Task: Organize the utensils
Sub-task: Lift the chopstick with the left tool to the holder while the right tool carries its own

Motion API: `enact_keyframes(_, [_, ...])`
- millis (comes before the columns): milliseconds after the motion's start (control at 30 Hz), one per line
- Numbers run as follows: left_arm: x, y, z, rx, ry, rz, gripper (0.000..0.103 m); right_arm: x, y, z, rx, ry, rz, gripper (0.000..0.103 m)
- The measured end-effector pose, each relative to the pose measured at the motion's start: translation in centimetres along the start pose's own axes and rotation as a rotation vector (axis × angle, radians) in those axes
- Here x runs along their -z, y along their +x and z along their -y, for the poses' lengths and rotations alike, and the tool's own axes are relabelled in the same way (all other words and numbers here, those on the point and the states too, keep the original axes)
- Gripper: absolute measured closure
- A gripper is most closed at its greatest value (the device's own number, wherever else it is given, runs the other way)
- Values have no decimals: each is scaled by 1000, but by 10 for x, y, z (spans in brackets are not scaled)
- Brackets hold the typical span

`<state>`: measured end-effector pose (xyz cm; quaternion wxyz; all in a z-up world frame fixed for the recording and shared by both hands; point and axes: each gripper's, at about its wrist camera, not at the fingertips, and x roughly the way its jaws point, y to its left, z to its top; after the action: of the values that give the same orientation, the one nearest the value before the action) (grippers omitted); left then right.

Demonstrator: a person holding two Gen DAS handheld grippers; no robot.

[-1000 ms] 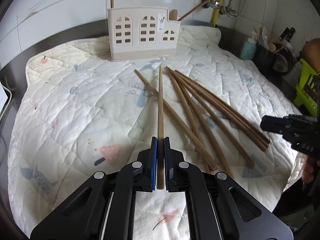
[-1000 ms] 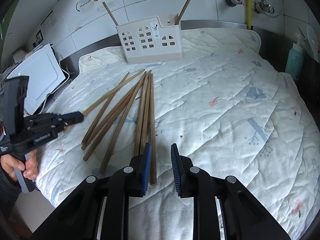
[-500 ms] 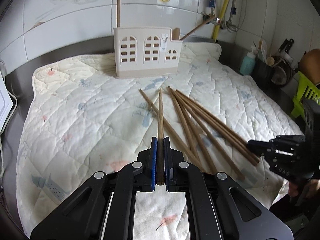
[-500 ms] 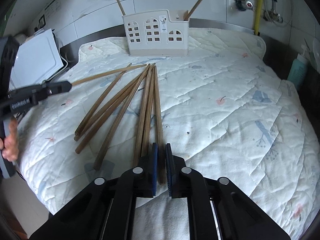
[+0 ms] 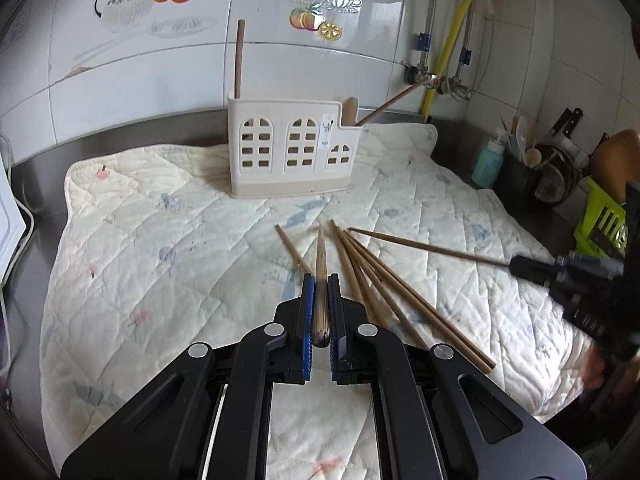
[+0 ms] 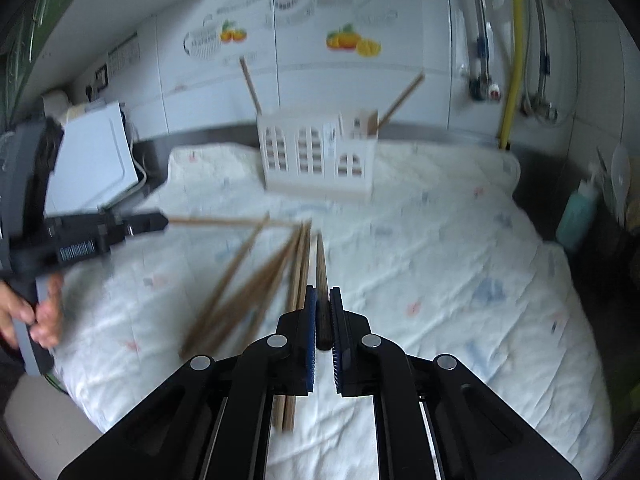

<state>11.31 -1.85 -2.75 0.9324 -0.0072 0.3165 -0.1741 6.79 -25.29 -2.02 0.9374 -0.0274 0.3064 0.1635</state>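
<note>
I have each claw, left and right, clamped near the butt of a light, stiff, slick chopstick raised above the quilt, so either could pivot.

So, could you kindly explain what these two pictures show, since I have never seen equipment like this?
No robot here: a person carries a hand-held gripper in each hand, with a wide-angle camera on each looking along its two fingers. One picture comes from the left hand-held gripper, the other from the right hand-held gripper. Each is shut on one wooden chopstick: the left chopstick and the right chopstick. Each camera also catches the other tool at its edge. Below lies a quilted mat with loose chopsticks. At the back stands a cream holder with a few sticks already in it. The right view is blurred.
</note>
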Motion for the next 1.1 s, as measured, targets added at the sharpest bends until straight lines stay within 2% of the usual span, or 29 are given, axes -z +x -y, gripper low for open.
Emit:
enact_keyframes(167, [-12,2,-3,-2,0,3,98,-39,-1,6,-26,-19,32,97])
enact_keyframes(467, [-56,-2,-6,9,29,53,98,-116,4,21,-75,-52,48,97])
enact_keyframes(867, [-125,-2,-7,21,73,103,98,-238,3,41,-28,-98,105,97])
enact_keyframes(967, [-143,-7,-6,18,82,139,98,-253,14,45,-28,-85,93,97])
enact_keyframes(1100, [-179,-26,-3,2,96,230,98,-257,38,46,-27,-80,58,97])
